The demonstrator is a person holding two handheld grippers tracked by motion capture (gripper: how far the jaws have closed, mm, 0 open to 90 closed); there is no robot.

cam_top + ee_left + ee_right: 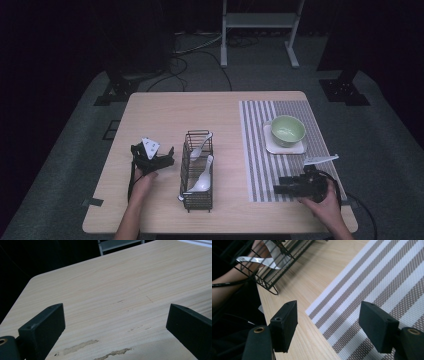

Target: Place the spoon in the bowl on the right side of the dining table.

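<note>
Wire basket stands mid-table, long side running away from the person; everything else placed relative to it. Two white spoons inside: far spoon leans on the far end w/ handle sticking over the rim, near spoon lies toward the near end. In the right gripper view the basket is cut off at the top edge, just one spoon handle visible through the wires.

Left gripper sits just left of the basket, not touching it; jaws wide apart, nothing btwn them, bare table ahead.

Right gripper is well right of the basket, low over the near edge of the striped mat; jaws wide apart, empty.

Green bowl on a white coaster, right of the basket & farther back. White scrap near right gripper: can't make out what it is.
</note>
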